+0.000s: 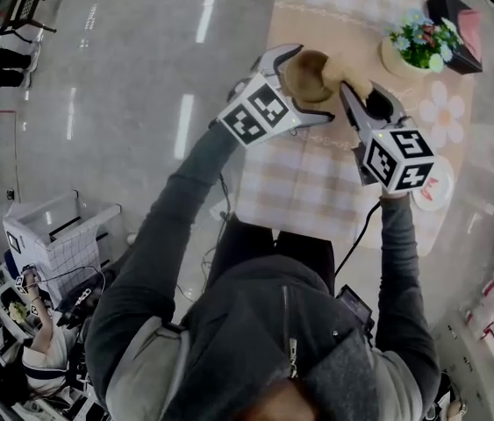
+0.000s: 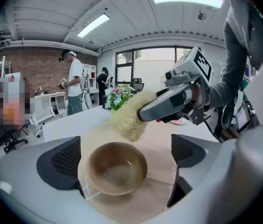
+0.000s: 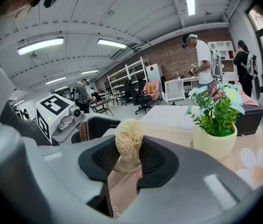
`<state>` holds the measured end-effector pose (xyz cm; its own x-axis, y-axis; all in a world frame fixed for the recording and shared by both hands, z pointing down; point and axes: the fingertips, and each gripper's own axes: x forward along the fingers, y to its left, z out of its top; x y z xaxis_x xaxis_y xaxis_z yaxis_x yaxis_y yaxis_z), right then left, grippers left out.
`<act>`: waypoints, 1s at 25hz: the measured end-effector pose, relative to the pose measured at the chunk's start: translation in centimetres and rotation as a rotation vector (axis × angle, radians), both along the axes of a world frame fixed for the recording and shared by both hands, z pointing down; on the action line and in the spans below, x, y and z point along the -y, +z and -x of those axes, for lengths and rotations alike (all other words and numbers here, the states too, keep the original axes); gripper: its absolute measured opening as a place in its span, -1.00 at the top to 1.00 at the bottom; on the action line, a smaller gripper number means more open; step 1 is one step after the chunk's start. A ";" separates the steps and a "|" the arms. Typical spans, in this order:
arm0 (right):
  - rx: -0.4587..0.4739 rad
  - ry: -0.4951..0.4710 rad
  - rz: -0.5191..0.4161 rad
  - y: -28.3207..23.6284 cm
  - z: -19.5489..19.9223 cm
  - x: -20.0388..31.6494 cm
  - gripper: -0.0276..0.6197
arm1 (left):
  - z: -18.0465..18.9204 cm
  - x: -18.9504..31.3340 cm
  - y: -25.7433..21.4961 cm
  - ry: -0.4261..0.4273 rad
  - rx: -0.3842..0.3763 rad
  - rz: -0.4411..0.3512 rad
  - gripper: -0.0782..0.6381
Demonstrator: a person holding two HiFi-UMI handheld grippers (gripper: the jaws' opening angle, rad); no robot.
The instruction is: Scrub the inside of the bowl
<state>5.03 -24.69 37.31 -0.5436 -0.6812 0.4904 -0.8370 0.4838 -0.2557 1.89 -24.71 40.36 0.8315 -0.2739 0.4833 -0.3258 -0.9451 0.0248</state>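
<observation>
A brown bowl (image 2: pixel 116 168) stands upright on the beige tablecloth (image 2: pixel 154 139). It sits between the wide-spread jaws of my left gripper (image 2: pixel 122 160), whose pads (image 2: pixel 65 161) do not press on it. In the head view the bowl (image 1: pixel 306 71) lies inside the left gripper (image 1: pixel 303 84) at the table's near-left part. My right gripper (image 3: pixel 129 148) is shut on a pale straw-coloured loofah scrubber (image 3: pixel 129 138). In the left gripper view the scrubber (image 2: pixel 129 118) hangs just above and behind the bowl's far rim, carried by the right gripper (image 2: pixel 143 113).
A cream pot of flowers (image 1: pixel 418 46) and a black box (image 1: pixel 457 16) stand at the far right of the table. A white plate (image 1: pixel 435 189) lies to the right of my right hand. The table's left edge (image 1: pixel 255 147) runs beside the bowl. People stand further back in the room.
</observation>
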 end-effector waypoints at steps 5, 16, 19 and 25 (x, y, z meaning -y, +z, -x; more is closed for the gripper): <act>0.013 0.002 0.022 1.2 -0.4 0.6 0.56 | -0.7 0.6 1.8 0.060 0.068 0.000 -0.89; 0.032 -0.023 0.054 2.8 -0.5 1.2 0.56 | -0.6 1.0 4.7 0.172 0.186 -0.007 -0.89; 0.034 -0.035 0.062 3.1 -0.2 1.2 0.56 | -0.3 1.2 5.3 0.189 0.200 0.012 -0.89; 0.033 -0.042 0.073 3.7 0.0 1.2 0.56 | -0.6 1.6 6.0 0.231 0.231 -0.004 -0.89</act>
